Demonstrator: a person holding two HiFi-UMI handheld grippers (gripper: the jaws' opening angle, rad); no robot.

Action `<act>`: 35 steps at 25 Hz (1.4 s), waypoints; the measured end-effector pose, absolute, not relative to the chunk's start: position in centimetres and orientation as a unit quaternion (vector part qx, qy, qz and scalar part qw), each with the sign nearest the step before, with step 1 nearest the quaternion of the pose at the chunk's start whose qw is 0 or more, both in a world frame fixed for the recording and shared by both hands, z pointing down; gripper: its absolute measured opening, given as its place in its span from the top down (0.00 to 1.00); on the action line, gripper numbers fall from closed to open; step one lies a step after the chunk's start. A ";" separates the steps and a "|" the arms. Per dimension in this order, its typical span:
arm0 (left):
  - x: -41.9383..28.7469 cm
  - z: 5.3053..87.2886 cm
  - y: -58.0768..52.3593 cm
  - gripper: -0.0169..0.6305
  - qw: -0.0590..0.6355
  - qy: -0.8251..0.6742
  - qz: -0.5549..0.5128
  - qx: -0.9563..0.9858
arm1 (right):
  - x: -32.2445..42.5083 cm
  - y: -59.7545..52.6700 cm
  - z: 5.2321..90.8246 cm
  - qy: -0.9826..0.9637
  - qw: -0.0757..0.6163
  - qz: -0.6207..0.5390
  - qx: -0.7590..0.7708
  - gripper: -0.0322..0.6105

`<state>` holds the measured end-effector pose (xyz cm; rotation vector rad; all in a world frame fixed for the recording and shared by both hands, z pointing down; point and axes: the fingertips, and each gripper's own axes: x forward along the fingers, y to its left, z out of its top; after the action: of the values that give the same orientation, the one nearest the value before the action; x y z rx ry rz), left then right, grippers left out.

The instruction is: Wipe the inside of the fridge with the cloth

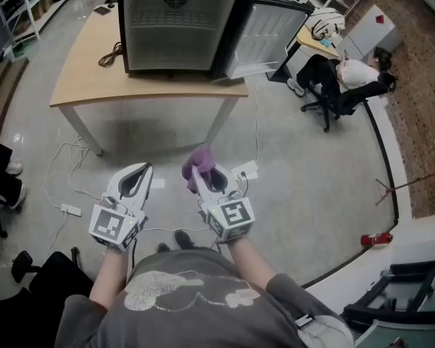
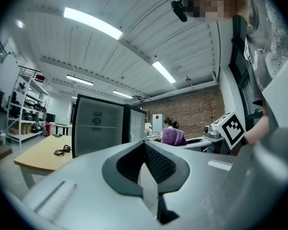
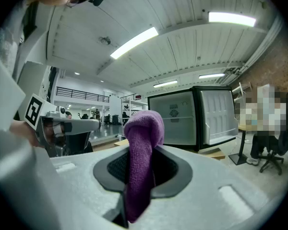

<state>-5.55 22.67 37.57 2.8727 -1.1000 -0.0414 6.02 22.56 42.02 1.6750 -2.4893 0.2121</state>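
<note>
Well short of the open fridge (image 1: 175, 27) at upper centre, the right gripper (image 1: 203, 178) clamps the purple cloth (image 1: 199, 158); the left gripper (image 1: 136, 176) is closed on nothing. Judged next: carrying the cloth up to the fridge interior.

Soft, fuzzy purple cloth (image 3: 141, 166); matt grey plastic on right tool (image 1: 201, 178); smooth pale wood on bench (image 1: 83, 64); glossy black fridge (image 1: 177, 31) frame; shiny floor (image 1: 312, 165).

At the top of the frame, a light wooden table (image 1: 80, 78) holds the fridge (image 1: 175, 31) with its door open and a curled black cord (image 1: 110, 55) just left of it, while white cables (image 1: 65, 172) lie on the grey floor (image 1: 304, 172) below.
</note>
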 end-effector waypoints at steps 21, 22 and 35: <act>-8.7 39.1 25.5 0.95 0.050 -0.339 -0.007 0.940 | 4.5 25.4 43.1 -0.814 0.043 0.081 0.574 0.84; -9.0 39.3 25.4 0.95 0.049 -0.339 -0.008 0.940 | 4.5 25.5 43.2 -0.812 0.043 0.082 0.576 0.84; -7.8 40.2 20.5 0.95 0.042 -0.354 -0.009 0.934 | 5.2 19.1 45.5 -0.826 0.040 0.087 0.555 0.83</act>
<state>-7.75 20.55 40.25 2.8596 -1.0822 -0.0279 5.22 19.15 45.48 1.7001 -2.5315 0.2658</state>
